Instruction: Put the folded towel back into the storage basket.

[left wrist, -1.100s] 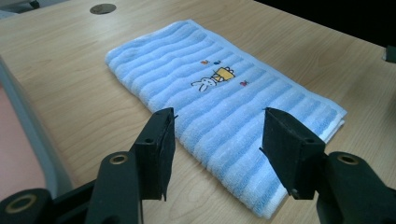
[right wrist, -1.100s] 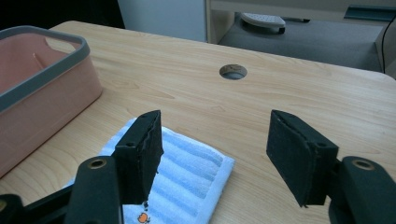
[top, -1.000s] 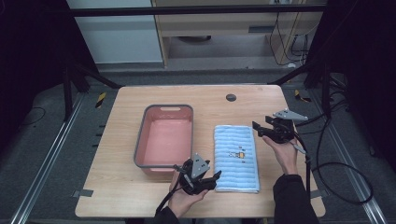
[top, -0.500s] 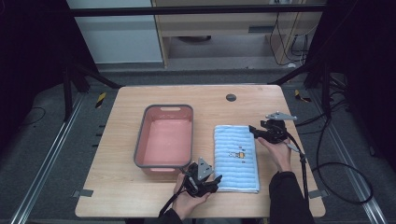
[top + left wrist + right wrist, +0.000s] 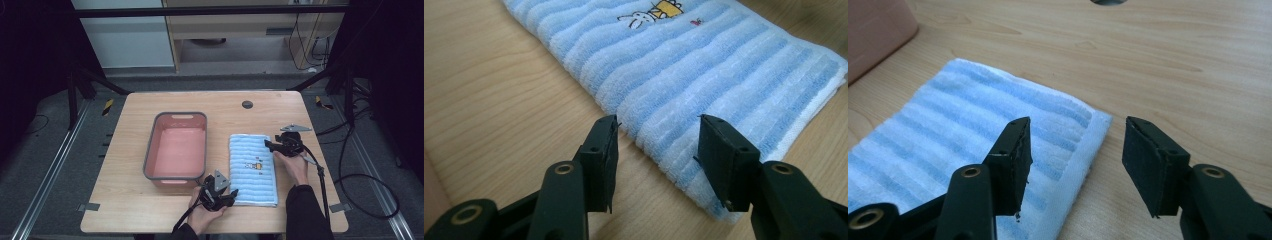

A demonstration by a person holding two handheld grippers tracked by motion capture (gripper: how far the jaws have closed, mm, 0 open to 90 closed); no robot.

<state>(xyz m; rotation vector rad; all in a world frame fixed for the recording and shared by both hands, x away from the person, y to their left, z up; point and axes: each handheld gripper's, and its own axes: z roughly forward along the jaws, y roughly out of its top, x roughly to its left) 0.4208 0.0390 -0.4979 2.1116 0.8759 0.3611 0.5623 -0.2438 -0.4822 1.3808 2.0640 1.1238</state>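
A person sits at a wooden table [image 5: 125, 200], holding a two-jaw gripper in each hand. Between the two grippers lies a folded towel [image 5: 252, 169], light blue with paler stripes and a small cartoon print [image 5: 255, 164] near its middle. It lies flat on the table.

The left gripper [image 5: 226, 195] sits at the near left corner of the towel. Seen from its own camera, the left gripper [image 5: 656, 142] has its black jaws spread apart with nothing between them except the towel's folded edge, which runs across the gap. The jaw on the left is over bare wood just beside the towel [image 5: 704, 65]; the other is over the fabric near the corner. The print [image 5: 656, 12] is farther ahead of the jaws.

The right gripper [image 5: 267, 145] is at the far right corner of the towel, held by the person's right hand [image 5: 296, 165]. A cable [image 5: 320, 180] trails back from it along the forearm. From its own camera, the right gripper [image 5: 1075, 150] also has its jaws wide apart and holds nothing. The left-hand jaw hangs over the striped cloth [image 5: 963, 135], the other over bare table, with the towel's white-edged corner lying in the gap between them.

To the left of the towel, just beyond the left gripper, stands a pink rectangular tub [image 5: 152, 150] with a grey rim. A small dark round hole [image 5: 247, 104] is set in the tabletop, farther out, ahead of the right gripper.
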